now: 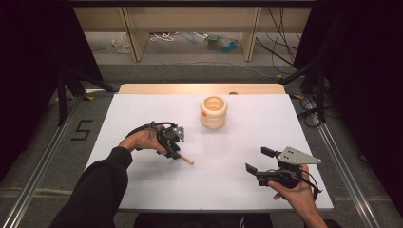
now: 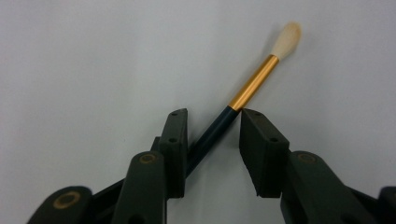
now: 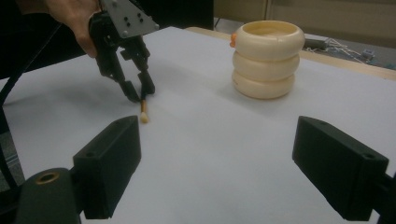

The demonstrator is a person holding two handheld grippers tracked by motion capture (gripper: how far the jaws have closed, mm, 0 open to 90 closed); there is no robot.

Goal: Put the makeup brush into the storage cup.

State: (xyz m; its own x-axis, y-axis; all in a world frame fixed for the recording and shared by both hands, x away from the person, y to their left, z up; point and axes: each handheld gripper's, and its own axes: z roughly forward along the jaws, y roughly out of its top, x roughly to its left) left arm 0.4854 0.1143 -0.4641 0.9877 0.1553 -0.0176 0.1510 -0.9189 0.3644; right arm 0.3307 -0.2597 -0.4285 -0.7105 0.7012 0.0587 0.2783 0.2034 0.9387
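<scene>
Table (image 1: 142, 123): white top, bearing all items. Cup (image 1: 213, 112): cream, ribbed, upright near the far edge, well apart from both grippers. Right gripper (image 1: 260, 160): jaws wide, nothing between them, held above the near right part of the table. Left gripper (image 1: 174, 153): jaws narrowed around the brush (image 2: 243, 95); one pad touches the dark handle, the other stands just off it. Brush lies flat on the table, bristles pointing away from the left gripper.

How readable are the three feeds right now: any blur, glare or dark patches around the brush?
High view: evenly lit white table, surroundings black, brush small. Left gripper view: brush sharp, soft shadow beside its tip, nearest parts of the left hand-held gripper blurred. Right gripper view: right hand-held gripper jaws dark and soft in the foreground, ringed cup fairly clear, no glare.
</scene>
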